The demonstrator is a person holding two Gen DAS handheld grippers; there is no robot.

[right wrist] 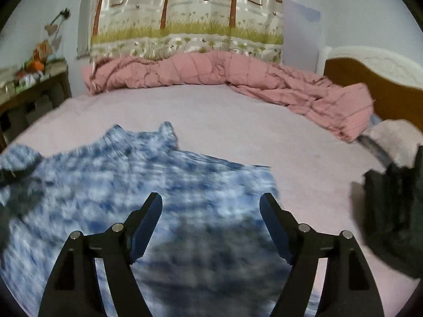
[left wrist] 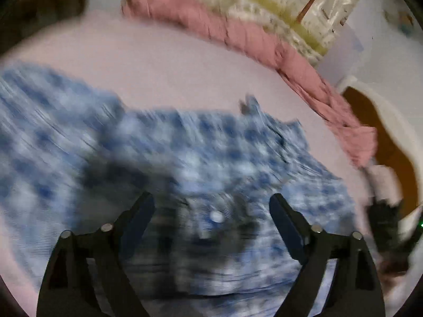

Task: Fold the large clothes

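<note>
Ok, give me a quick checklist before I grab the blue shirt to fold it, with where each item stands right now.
1. Left gripper jaws apart and holding nothing: ok.
2. Right gripper jaws apart and holding nothing: ok.
3. Shirt lying on the bed: ok.
4. Shirt spread flat, no bunching: cannot tell, both views are blurred.
5. Bare bed beyond the shirt, pink blanket apart from it at the far edge: ok.
6. Dark pile at the right keeps off the shirt: ok in the right wrist view.
</note>
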